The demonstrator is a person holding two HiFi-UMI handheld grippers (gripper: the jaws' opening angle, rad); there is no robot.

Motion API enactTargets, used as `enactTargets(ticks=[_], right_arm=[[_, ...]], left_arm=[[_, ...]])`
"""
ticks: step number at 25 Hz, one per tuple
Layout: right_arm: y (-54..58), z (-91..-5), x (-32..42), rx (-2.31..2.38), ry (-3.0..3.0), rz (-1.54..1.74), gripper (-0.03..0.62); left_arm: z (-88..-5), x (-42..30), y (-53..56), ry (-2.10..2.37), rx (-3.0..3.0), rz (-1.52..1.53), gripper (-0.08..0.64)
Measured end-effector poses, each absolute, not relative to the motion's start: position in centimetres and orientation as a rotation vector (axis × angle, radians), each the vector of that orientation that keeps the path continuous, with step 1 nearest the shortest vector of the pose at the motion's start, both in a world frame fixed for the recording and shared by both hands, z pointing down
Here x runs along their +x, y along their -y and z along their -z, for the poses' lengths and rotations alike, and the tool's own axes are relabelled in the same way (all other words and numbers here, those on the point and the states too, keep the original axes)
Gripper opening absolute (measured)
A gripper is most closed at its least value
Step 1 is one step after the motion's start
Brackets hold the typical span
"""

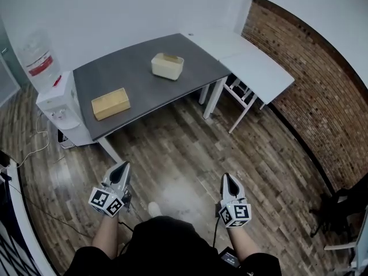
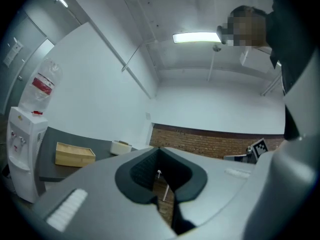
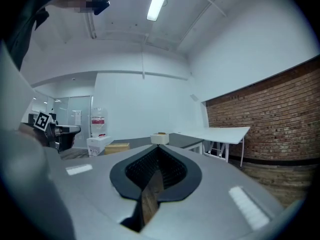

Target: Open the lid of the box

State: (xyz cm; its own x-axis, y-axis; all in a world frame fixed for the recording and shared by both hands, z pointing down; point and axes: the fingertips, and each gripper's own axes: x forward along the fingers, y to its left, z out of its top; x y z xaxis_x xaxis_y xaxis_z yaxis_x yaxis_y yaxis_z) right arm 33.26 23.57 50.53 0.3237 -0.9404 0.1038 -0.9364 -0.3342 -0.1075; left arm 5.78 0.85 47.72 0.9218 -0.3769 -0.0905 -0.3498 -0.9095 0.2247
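– On the grey table, what is found?
– Two boxes, well apart. The cream box stands toward the far edge with its tan top in place. The tan box lies flat nearer the left front corner, closed as far as can be seen. Seams and catches are too small to make out on either, so I cannot tell which one has the lid in question.
– Anything touching them?
– Nothing. Both grippers are over the wooden floor, well short of the table.
– State of the left gripper?
– Jaws together at the tips, nothing between them. Its own view shows only floor through the slit lower down, and both boxes appear small at the left of that view.
– The right gripper?
– Jaws together likewise, empty. In its view the cream box sits just above the tips, with the tan box to the left.
– Surroundings?
– A water dispenser stands just beside the table's left end. White tables stand at its right end, along the brick wall.
– Obstructed items?
– A dark object at the right edge is cut off and cannot be identified. The person's torso is cut off by the lower edge.
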Motion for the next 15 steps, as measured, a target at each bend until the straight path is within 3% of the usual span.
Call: enactTargets(ticks=[15], right_arm=[[-7.7,-49.7,30.3,-2.398,-2.056,0.234,0.002]], left_arm=[[-49.6,-1.4,9.0,0.806,2.797,0.219,0.000]])
